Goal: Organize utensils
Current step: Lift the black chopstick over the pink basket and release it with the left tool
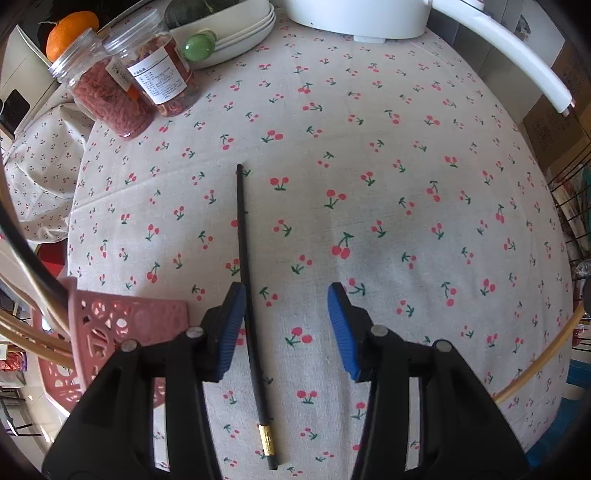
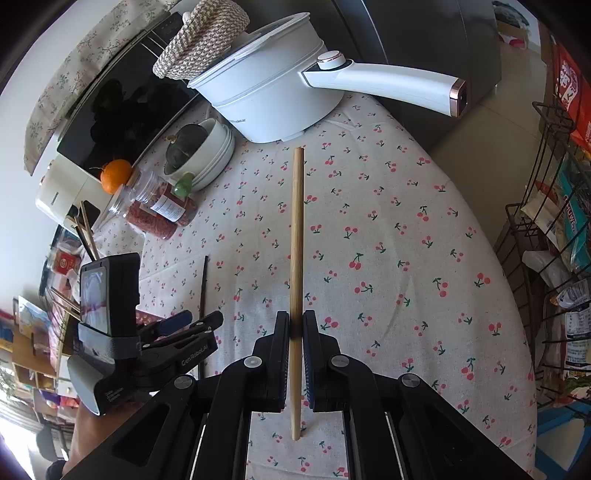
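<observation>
A black chopstick with a gold band lies on the cherry-print tablecloth. My left gripper is open and straddles it, the left pad close beside the stick. The chopstick also shows in the right wrist view, beside the left gripper. My right gripper is shut on a bamboo chopstick and holds it above the table, pointing away. A pink perforated utensil basket sits at the table's left edge, holding several chopsticks.
Two plastic jars of red dried food, an orange, stacked white bowls with a squash, and a white electric pot with a long handle stand at the far side. A wire rack stands right.
</observation>
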The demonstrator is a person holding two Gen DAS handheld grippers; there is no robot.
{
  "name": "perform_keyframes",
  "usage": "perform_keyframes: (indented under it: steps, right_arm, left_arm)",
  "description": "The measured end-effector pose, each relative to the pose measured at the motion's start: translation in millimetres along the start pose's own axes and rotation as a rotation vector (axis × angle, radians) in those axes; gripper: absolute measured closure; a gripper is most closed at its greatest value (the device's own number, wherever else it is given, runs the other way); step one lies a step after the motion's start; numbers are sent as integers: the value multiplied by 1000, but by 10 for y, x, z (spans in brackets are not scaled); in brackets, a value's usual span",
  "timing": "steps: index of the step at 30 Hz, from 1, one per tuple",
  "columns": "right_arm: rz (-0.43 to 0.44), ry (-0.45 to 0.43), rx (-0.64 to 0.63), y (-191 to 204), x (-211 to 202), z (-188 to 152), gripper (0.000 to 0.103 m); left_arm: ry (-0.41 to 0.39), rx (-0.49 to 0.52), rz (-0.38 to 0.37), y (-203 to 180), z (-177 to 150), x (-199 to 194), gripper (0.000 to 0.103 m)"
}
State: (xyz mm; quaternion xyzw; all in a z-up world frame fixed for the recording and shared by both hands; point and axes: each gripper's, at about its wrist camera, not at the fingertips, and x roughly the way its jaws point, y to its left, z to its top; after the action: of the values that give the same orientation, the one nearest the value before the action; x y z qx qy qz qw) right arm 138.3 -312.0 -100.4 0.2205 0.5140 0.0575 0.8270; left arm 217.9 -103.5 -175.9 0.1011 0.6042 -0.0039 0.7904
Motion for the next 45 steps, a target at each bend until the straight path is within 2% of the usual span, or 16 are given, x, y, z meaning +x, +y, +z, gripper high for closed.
perform_keyframes:
  steps: [3, 7, 11, 14, 16, 19, 23, 30, 35, 39, 43, 45]
  right_arm:
    - [0, 0, -9, -17, 5, 28, 96]
    - [2, 2, -5, -57, 12, 54, 96]
    - [4, 2, -2, -61, 13, 49, 96]
    - [10, -6, 1, -47, -15, 33, 96]
    - [16, -14, 5, -33, -48, 17, 96]
    - [23, -31, 10, 4, -100, -13, 96]
    - [19, -50, -1, 66, -170, -54, 96]
    - [10, -97, -38, 222, -313, -111, 96]
    - [11, -134, -74, 382, -420, -132, 96]
    - [47, -165, -126, 569, -548, -150, 96]
    - [47, -211, -215, 809, -657, -178, 96]
    - [64, -224, -234, 895, -688, -188, 96]
  left_arm:
    - [33, -18, 29, 52, 51, 147, 55]
    - [29, -74, -24, 172, 95, 173, 55]
    - [30, -118, -124, 284, 96, 199, 75]
    - [14, -86, -119, 245, 52, 182, 95]
    - [4, -60, -90, 191, -2, 155, 96]
    - [-28, -62, -125, 167, -115, 59, 96]
    - [-108, -46, -167, 152, -302, -228, 97]
    - [-270, -4, -261, 385, -658, -814, 97]
    - [-433, 26, -320, 603, -956, -1236, 97]
    - [-569, -2, -402, 865, -1138, -1491, 97]
    - [-686, -58, -452, 1192, -1186, -1738, 97]
    - [-747, -84, -451, 1316, -1186, -1852, 97]
